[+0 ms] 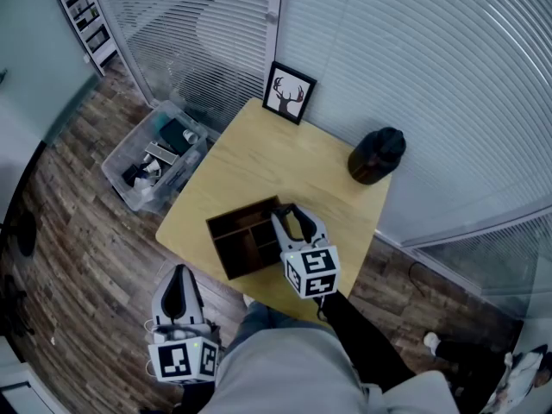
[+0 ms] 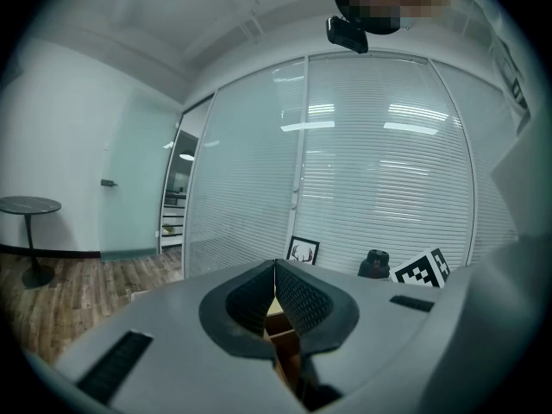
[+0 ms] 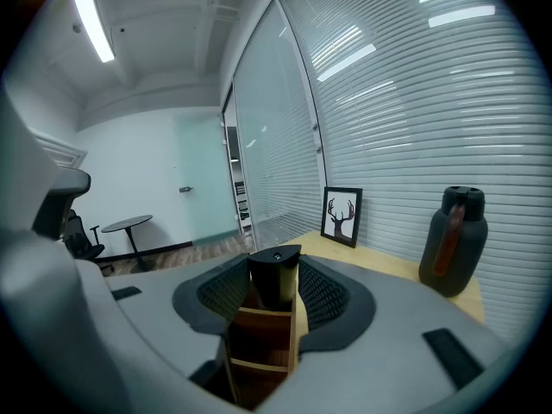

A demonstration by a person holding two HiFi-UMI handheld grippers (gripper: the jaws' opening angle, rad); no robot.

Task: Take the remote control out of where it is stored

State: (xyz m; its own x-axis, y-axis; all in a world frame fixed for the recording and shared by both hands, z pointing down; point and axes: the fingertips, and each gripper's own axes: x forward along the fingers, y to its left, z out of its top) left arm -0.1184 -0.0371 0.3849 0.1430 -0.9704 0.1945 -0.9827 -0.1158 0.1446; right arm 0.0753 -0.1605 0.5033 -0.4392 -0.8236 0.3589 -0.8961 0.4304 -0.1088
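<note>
The black remote control (image 3: 274,276) stood upright in the wooden organiser (image 1: 244,238) by the desk's (image 1: 259,158) near edge, and the right tongs (image 3: 274,290) were clasped on its top end. The left tongs (image 1: 178,276) hung off the desk beyond its near-left corner, clenched on nothing. A framed deer picture (image 1: 288,92) leaned at the far corner and a dark jug (image 1: 376,155) stood at the right corner.

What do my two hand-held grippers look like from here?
The left hand-held gripper and right hand-held gripper each have a light grey body, black textured jaw pads and a white cube with black square markers. A black sleeve covers the right arm.
</note>
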